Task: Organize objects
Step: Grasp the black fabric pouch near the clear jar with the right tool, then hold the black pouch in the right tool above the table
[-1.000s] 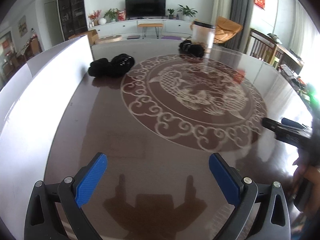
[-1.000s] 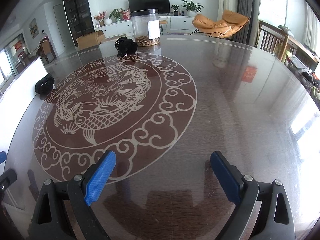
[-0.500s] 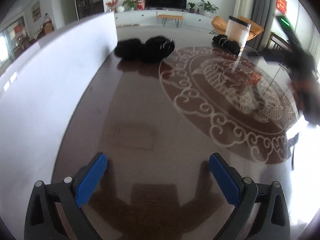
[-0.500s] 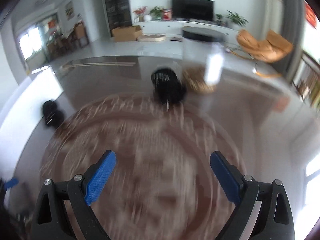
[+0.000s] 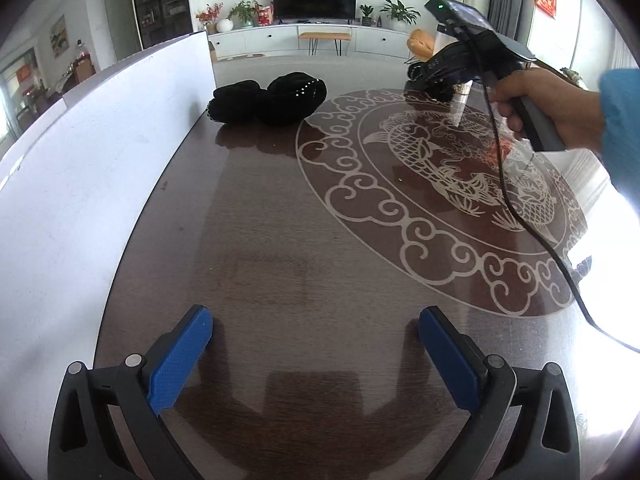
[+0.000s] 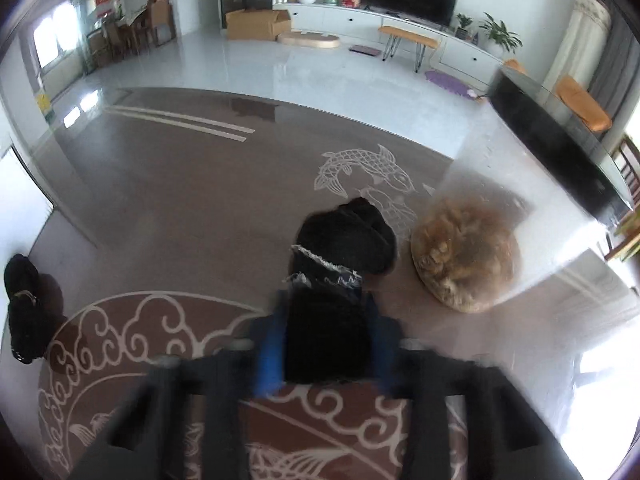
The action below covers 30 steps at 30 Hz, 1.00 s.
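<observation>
My right gripper [image 6: 326, 344] is shut on a black fabric item with a frayed pale trim [image 6: 326, 320], next to a tall clear jar [image 6: 472, 264] holding brown fluffy material. More of the black fabric [image 6: 348, 236] lies on the table just beyond the jaws. In the left wrist view the right gripper body [image 5: 452, 64] is held by a hand at the far right. My left gripper [image 5: 316, 344] is open and empty, low over the dark table [image 5: 280, 240]. Two black bundles [image 5: 268, 98] lie ahead of it by the white board.
A white board [image 5: 80, 168] stands along the table's left edge. A cable [image 5: 532, 232] hangs from the right gripper over the carved fish pattern. The black bundles also show at the far left of the right wrist view [image 6: 24, 312].
My right gripper moved forward to the black item by the jar and closed on it. My left gripper stayed open and its view swung so the right hand appears at upper right.
</observation>
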Each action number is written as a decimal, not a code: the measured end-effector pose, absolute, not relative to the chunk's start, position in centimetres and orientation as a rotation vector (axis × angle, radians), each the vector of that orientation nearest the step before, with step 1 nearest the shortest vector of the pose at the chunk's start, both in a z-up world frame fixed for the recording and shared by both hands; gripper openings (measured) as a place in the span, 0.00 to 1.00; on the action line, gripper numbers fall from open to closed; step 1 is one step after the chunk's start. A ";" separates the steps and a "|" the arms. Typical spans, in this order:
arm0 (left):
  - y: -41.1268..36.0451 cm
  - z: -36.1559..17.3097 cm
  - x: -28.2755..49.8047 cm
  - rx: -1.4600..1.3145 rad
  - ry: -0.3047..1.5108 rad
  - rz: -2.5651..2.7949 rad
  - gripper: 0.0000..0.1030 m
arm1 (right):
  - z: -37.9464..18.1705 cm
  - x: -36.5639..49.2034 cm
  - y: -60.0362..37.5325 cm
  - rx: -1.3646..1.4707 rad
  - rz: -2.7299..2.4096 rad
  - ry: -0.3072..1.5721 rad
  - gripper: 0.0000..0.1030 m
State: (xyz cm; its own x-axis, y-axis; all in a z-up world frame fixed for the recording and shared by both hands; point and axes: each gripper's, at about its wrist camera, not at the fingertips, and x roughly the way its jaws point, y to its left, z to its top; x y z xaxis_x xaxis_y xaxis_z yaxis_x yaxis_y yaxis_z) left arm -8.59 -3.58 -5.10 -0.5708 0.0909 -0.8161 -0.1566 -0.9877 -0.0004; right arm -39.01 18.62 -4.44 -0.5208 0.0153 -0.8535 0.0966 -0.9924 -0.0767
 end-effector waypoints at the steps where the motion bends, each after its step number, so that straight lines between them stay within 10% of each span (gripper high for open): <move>1: -3.6 -5.1 -8.6 -1.378 0.107 2.664 1.00 | -4.4 -38.4 18.7 1.515 -2.698 0.162 0.31; 16: -3.5 -5.2 -8.7 -1.378 0.106 2.664 1.00 | -4.6 -10.5 20.2 1.406 -2.745 0.167 0.32; 18: -3.5 -5.2 -8.7 -1.378 0.106 2.664 1.00 | -4.6 -7.9 21.0 1.381 -2.802 0.099 0.43; 20: -3.5 -5.2 -8.7 -1.378 0.106 2.664 1.00 | -5.0 -7.0 21.5 1.377 -2.830 0.054 0.78; 30: -3.5 -5.2 -8.7 -1.377 0.106 2.664 1.00 | -5.0 -6.9 20.5 1.403 -2.855 0.090 0.87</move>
